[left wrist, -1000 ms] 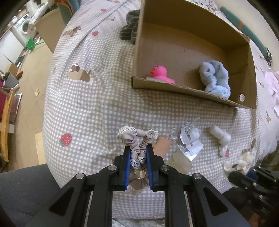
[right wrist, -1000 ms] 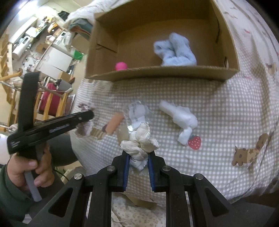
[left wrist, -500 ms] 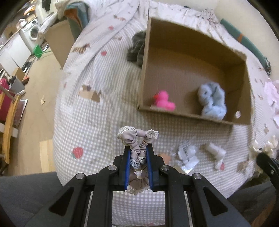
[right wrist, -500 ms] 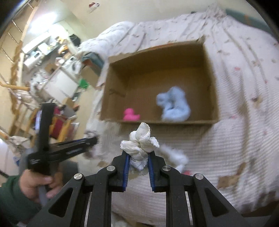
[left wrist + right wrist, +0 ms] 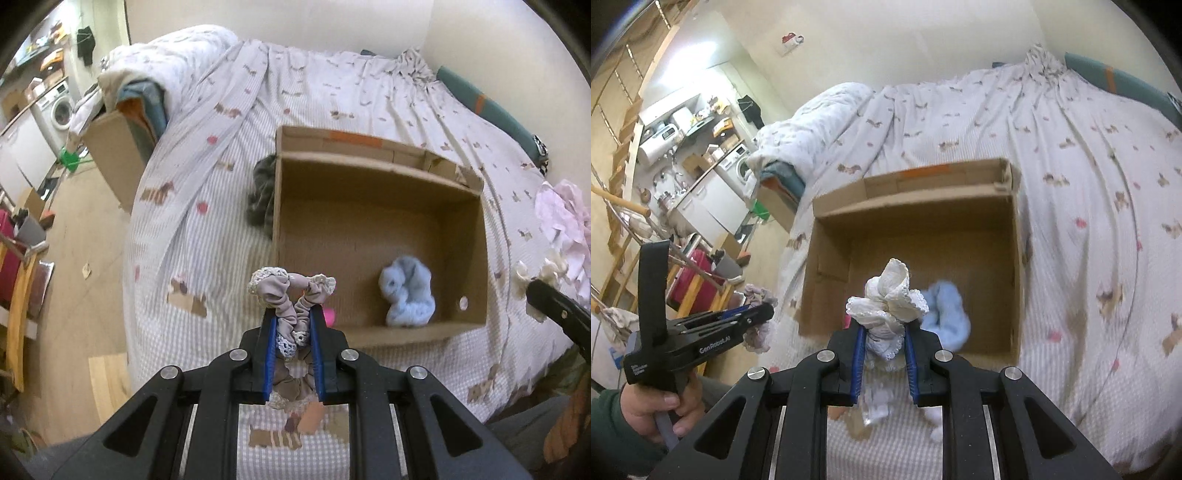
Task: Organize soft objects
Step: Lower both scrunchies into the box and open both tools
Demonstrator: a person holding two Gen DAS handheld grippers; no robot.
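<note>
My left gripper (image 5: 292, 317) is shut on a mauve scrunchie with crochet trim (image 5: 286, 291), held in the air before the near wall of an open cardboard box (image 5: 376, 184) on the bed. My right gripper (image 5: 882, 328) is shut on a cream lace scrunchie (image 5: 890, 291), also raised in front of the box (image 5: 916, 206). Inside the box lie a fluffy light-blue scrunchie (image 5: 406, 295) and a pink toy (image 5: 328, 316), mostly hidden behind my left fingers. In the right wrist view the left gripper (image 5: 753, 321) shows at the left, gripped by a hand (image 5: 665, 402).
The bed carries a checked and animal-print cover (image 5: 207, 229). A dark grey cloth (image 5: 262, 192) lies against the box's left side. Pale pink fabric (image 5: 565, 218) sits at the right. Another cardboard box (image 5: 114, 147) stands off the bed's left edge, above wooden floor (image 5: 74, 266).
Both grippers have risen with their scrunchies and tilted up, so the whole bed and the box's inside now show. The small items on the cover near the front edge have dropped below the fingers.
</note>
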